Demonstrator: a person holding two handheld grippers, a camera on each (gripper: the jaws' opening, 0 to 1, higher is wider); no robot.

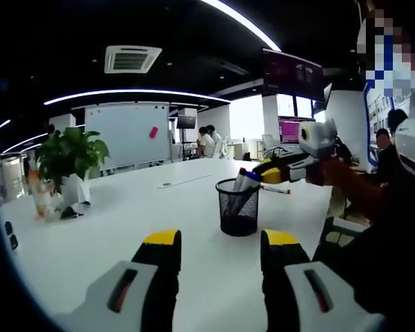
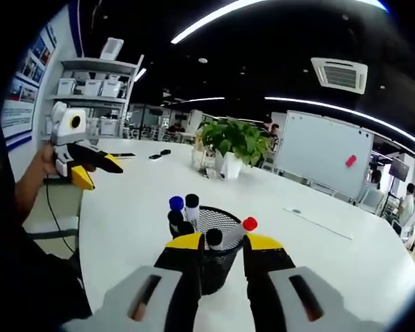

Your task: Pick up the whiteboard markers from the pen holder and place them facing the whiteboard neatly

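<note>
Over the pen holder (image 2: 214, 242), the open right gripper (image 2: 218, 245) straddles markers (image 2: 192, 207); a clumsy close could topple it. Left gripper (image 1: 220, 242) open.

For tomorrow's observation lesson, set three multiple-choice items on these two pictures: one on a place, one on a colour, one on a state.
1. Where do the markers stand?
A. In the black mesh pen holder
B. On the whiteboard ledge
C. Flat on the table

2. What colour is the cap of the marker nearest the right gripper's right jaw?
A. Green
B. Red
C. Yellow

3. How are the right gripper's jaws?
A. Shut on a marker
B. Open, over the holder
C. Shut on the plant

Key: 1 A, the markers stand upright inside the black mesh pen holder on the white table. 2 B, the red cap shows beside that jaw. 3 B, the right gripper has a gap between its yellow tips and holds nothing.
</note>
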